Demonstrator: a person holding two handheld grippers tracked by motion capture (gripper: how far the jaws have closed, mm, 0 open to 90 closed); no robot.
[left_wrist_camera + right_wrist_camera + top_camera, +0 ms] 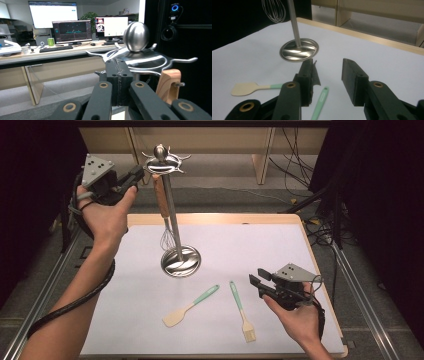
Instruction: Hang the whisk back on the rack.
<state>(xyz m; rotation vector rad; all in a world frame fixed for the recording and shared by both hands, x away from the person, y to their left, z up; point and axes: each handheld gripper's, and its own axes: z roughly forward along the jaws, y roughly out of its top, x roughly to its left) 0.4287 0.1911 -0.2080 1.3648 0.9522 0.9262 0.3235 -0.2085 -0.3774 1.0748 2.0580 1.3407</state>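
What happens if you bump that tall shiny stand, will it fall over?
Probably not easily. The stand has a wide, flat metal base that looks heavy and should steady it. It is tall and thin, though, and a whisk hangs near the top, so a hard push up high might rock it. On the smooth sheet it may slide.
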